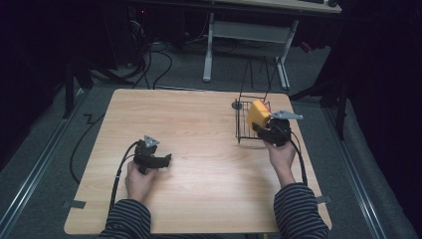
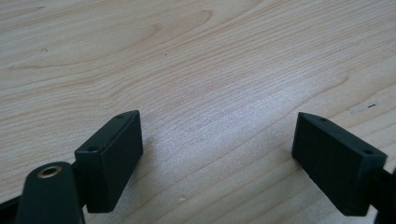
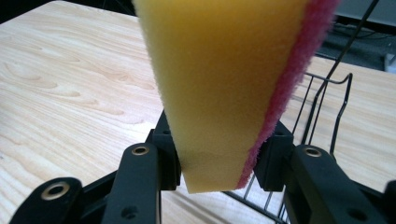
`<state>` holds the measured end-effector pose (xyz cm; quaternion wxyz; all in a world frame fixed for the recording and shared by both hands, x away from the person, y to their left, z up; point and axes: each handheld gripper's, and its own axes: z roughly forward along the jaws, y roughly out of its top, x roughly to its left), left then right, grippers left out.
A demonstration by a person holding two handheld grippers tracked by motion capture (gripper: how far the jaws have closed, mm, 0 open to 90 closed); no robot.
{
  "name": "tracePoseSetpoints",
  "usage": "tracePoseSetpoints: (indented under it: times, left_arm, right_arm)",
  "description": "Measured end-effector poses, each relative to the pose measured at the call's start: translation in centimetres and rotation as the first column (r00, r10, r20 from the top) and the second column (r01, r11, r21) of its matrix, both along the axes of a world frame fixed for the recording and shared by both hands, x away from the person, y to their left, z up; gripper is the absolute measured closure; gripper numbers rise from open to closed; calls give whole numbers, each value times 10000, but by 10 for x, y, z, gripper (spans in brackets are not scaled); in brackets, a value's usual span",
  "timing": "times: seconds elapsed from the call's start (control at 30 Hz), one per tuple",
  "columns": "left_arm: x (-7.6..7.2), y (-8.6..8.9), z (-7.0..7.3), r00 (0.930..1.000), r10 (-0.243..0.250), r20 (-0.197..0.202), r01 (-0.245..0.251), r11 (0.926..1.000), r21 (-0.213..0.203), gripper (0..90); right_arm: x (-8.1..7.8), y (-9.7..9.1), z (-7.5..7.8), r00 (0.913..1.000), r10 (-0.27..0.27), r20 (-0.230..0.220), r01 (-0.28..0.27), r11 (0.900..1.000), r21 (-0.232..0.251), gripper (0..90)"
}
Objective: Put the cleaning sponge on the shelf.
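Note:
A yellow sponge (image 1: 258, 114) with a pink scouring side (image 3: 289, 74) is clamped at its lower end in my right gripper (image 1: 262, 130), which is shut on it. The sponge (image 3: 219, 79) stands up from the jaws, over the near edge of a black wire basket (image 1: 245, 133) at the right of the wooden table (image 1: 199, 119). My left gripper (image 1: 166, 160) rests low at the table's front left, held in a hand. Its jaws stand wide open in the left gripper view, black pads (image 2: 112, 158) apart, with bare wood between them.
The wire basket (image 3: 327, 107) has tall handle loops rising behind it. A small round grey disc (image 1: 237, 105) lies by the basket's far left corner. Beyond the table stand a white desk frame (image 1: 209, 45) and floor cables (image 1: 164, 64). Striped sleeves come in from the bottom.

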<state>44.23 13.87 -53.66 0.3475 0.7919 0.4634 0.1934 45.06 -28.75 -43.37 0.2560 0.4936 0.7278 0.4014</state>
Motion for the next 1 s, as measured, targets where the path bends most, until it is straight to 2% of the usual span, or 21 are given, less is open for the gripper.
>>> tracePoseSetpoints:
  times: [0.17, 0.37, 0.57, 1.0]
  left_arm:
    - [0, 0, 0, 10000, -3, 0, 3, 10000, 2, 171]
    - [0, 0, 0, 10000, -1, 3, 1, 10000, 1, 171]
    - [0, 0, 0, 10000, -3, -1, 3, 10000, 3, 171]
    - [0, 0, 0, 10000, -3, 2, 3, 10000, 5, 171]
  right_arm:
    - [9, -1, -9, 9996, -215, -205, 218, 9997, 130, 603]
    - [19, -2, -19, 9981, -551, -282, 548, 9984, -105, 602]
    - [29, -4, -34, 9944, -878, -584, 861, 9958, -304, 602]
    - [39, -3, -48, 9909, -1092, -791, 1066, 9937, -357, 602]
